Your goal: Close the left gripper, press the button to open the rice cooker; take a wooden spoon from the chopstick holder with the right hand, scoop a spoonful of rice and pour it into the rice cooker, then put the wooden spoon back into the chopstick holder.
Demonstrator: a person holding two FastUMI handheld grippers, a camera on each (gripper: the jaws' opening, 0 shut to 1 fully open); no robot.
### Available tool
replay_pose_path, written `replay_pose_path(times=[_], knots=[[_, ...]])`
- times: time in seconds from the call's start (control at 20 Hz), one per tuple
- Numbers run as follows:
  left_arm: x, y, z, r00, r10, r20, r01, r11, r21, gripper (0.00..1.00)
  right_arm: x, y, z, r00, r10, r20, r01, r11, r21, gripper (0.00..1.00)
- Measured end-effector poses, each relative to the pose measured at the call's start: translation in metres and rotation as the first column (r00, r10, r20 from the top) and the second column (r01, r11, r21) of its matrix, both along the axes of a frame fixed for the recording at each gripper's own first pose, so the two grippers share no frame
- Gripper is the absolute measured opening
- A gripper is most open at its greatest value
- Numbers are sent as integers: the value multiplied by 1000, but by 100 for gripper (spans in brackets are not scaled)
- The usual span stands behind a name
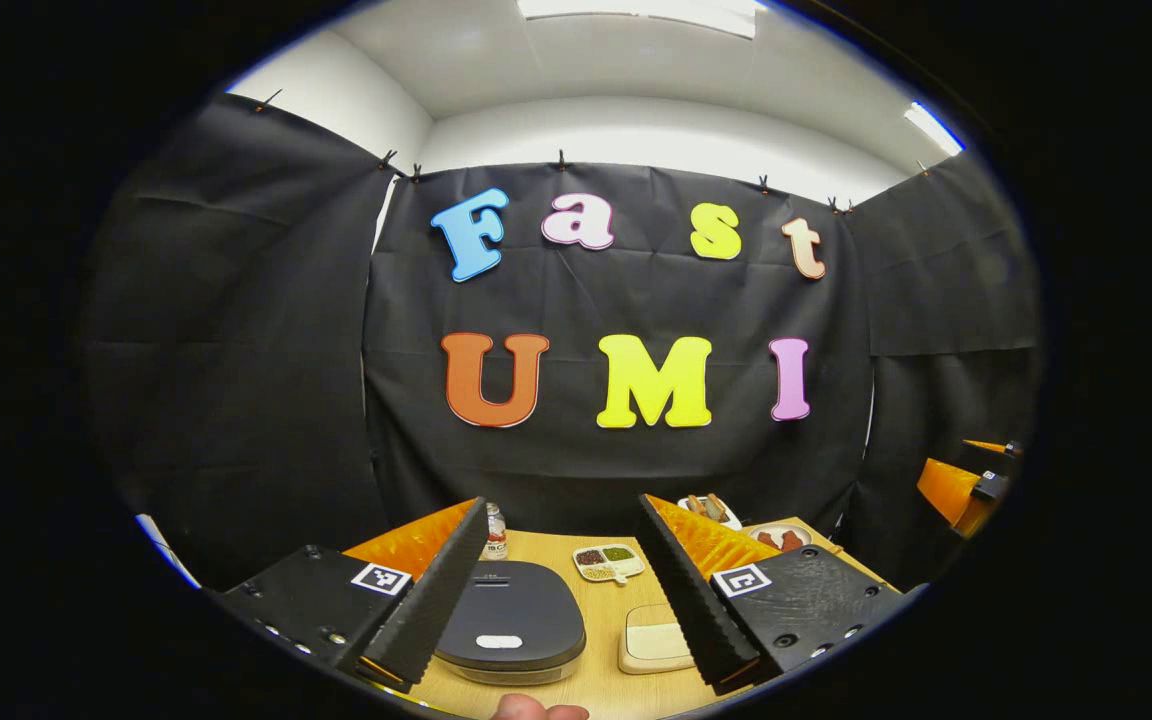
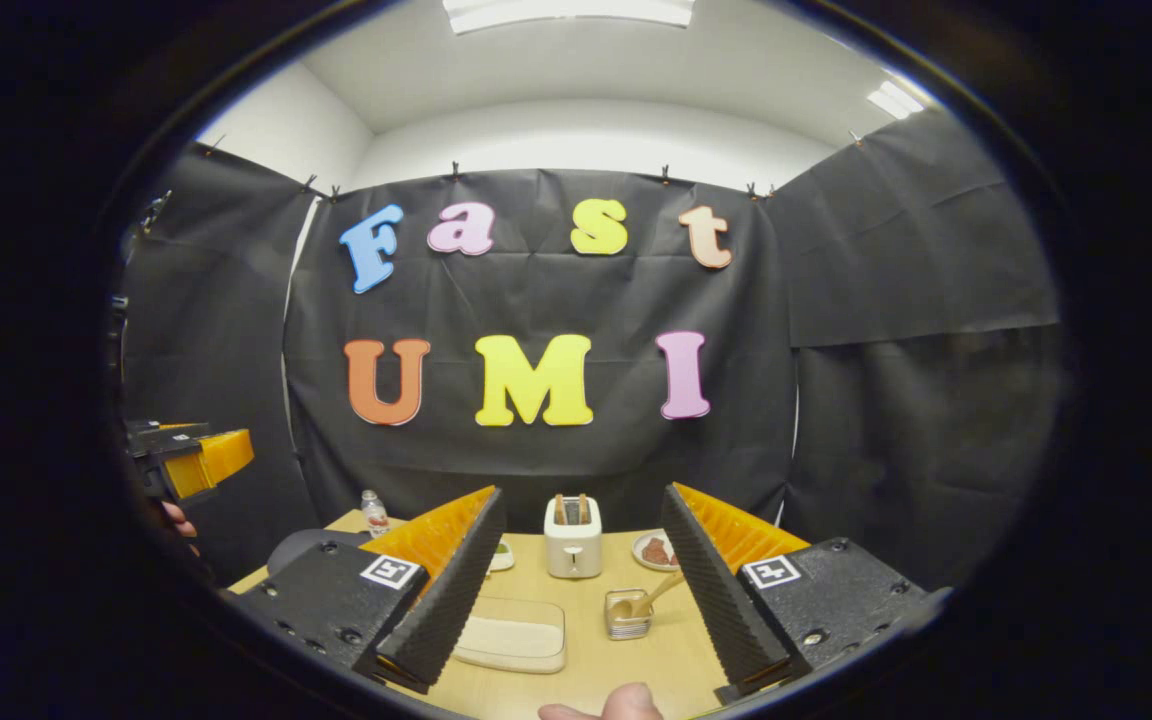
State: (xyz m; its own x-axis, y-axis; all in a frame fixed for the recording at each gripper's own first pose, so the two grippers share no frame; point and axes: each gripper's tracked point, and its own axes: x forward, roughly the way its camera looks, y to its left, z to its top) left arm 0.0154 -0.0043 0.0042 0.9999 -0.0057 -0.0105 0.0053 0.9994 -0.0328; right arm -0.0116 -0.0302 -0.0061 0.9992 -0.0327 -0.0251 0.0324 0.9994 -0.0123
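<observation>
My left gripper's (image 1: 561, 590) jaws stand wide apart and hold nothing, so the closing that the task asks for first is, as I judge it, not yet done. In the left gripper view I look out level over the bench (image 1: 606, 665), with the rice cooker (image 1: 511, 625) lying between the two fingers, lid down, its pale button (image 1: 499, 642) on the near edge facing me; that puts the button where closed jaws could push straight down on it. Just right of the cooker sits a flat tray of rice (image 1: 656, 642), and behind it a small divided dish (image 1: 608, 562) and a bottle (image 1: 495, 532). The gripper is held high and tipped forward rather than down, well above the lid. At the right edge the other gripper (image 1: 966, 485) hangs in the air. In the right gripper view my right gripper's (image 2: 581, 590) jaws are likewise spread and empty. Between the fingers I see the rice tray (image 2: 514, 635) close in, the chopstick holder (image 2: 627, 612) just beyond with the wooden spoon (image 2: 658, 592) leaning out of it toward the right, handy for a pinch from above, and a toaster (image 2: 573, 537) farther back. What the plate (image 2: 654, 551) carries I cannot make out well. This hand waits level, well back from the holder.
</observation>
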Motion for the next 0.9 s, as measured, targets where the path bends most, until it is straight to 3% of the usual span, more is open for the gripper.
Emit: replay_pose_path(times=[0.5, 0.9], knots=[[-2, 10, -15, 999, 10, -47, -9, 1000, 18, 94, 13, 6, -9, 1000, 22, -8, -22, 1000, 4, 100], [-10, 35, -67, 974, 73, -213, -75, 997, 1, 94, 35, 7, -29, 996, 76, -42, -76, 997, -4, 100]])
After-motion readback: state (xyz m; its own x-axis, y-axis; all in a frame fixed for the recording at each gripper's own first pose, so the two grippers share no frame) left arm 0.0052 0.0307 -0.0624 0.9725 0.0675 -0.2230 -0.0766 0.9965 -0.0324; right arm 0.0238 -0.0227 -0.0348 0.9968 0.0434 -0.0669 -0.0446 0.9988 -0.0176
